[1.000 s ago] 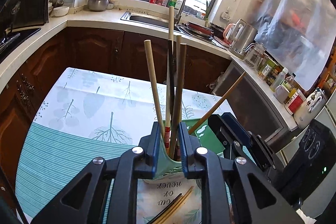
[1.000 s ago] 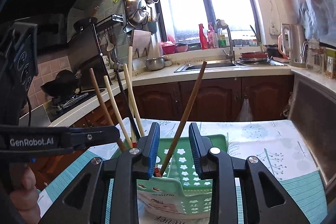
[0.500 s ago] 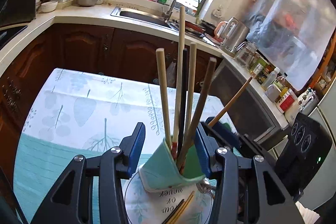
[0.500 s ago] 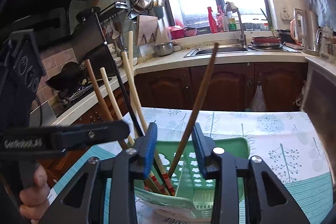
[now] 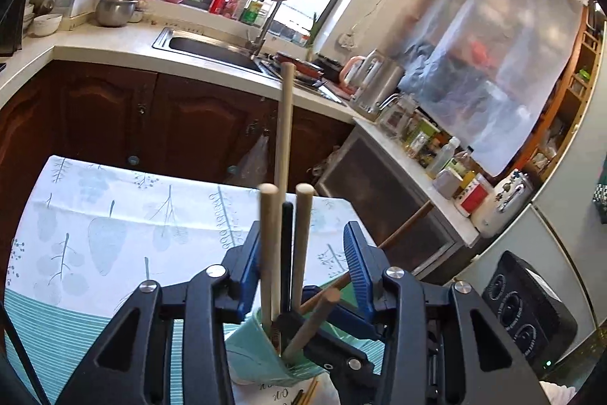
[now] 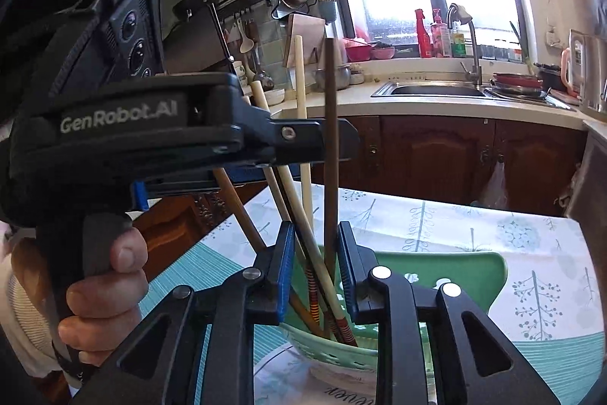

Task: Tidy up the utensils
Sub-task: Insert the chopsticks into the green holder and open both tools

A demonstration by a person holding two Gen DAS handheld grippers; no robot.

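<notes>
Chopsticks (image 6: 303,177) stand bunched in the green basket (image 6: 455,268); we judge the right gripper (image 6: 315,272), jaws closing around the dark stick (image 6: 331,139), should seat it upright while the left gripper (image 5: 303,276), closing without contact, steadies the bundle.

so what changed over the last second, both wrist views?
The left gripper let go of the green basket rim it pinched; its jaws are closing again around the upright chopsticks. The right gripper swung in; its jaws are closing around the dark chopstick. Basket and tablecloth stayed put.
</notes>
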